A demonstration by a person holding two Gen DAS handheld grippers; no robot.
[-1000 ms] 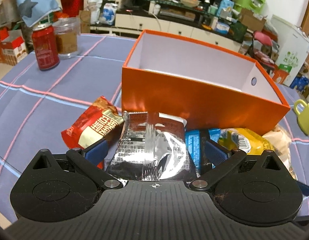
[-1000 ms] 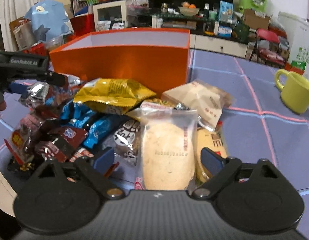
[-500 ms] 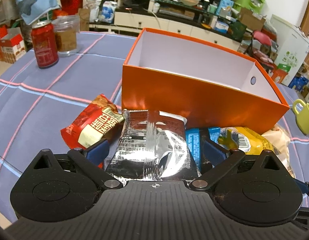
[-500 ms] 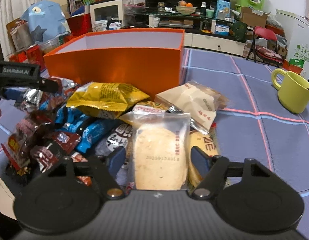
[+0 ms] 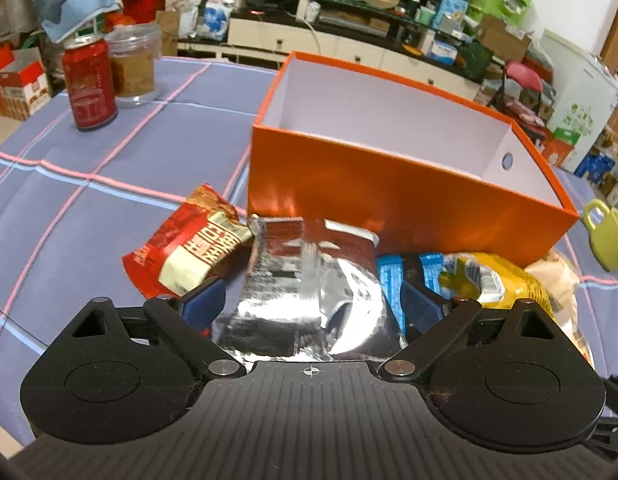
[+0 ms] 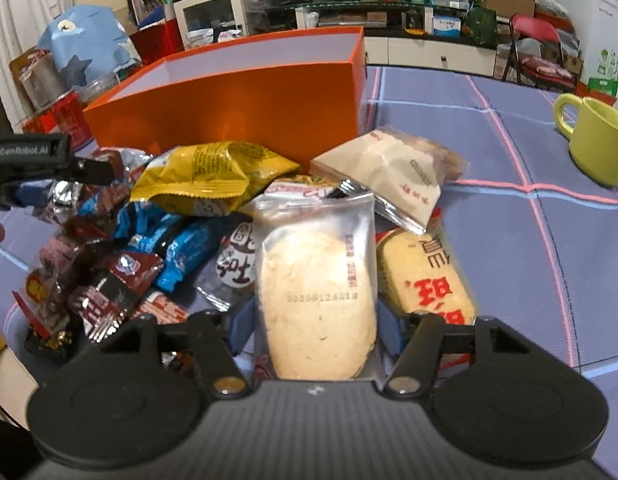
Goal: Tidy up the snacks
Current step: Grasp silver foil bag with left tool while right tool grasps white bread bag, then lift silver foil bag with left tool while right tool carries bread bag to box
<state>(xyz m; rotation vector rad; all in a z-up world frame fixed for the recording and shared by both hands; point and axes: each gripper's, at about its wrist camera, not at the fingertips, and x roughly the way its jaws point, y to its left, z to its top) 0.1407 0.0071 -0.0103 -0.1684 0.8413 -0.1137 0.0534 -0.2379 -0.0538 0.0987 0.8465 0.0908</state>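
Tabletop (image 5: 109,152): covered in a blue-violet cloth with pink and pale-blue grid lines.

Orange box (image 5: 389,188): open-topped, white inside, nothing visible in it from either view; stands behind the snack heap, its near wall touching the packets.

Snack heap: loose packets piled against the box's near wall, toward the near edge of the tabletop.

Yellow-green mug (image 6: 597,140): on the cloth toward the right edge, well apart from the heap.

Red drink can (image 5: 89,84): upright toward the far left edge, just beside a clear plastic jar (image 5: 133,64).

Yellow crisp bag (image 6: 205,178): on top of the heap, against the box.

Beige wrapped pastry (image 6: 385,172): right side of the heap.

Silver foil packet (image 5: 309,292): lies between the jaws of the left gripper (image 5: 311,300); the jaws are closing, both still apart from the packet's sides.

Clear-wrapped rice cracker (image 6: 317,292): stands between the jaws of the right gripper (image 6: 313,328); the jaws are closing, and the blue pads sit at the wrapper's edges, though contact cannot be confirmed.

Red-and-cream snack packet (image 5: 189,248): left of the foil packet.

Blue wafer bars (image 6: 177,248): mid-heap, under the yellow bag.
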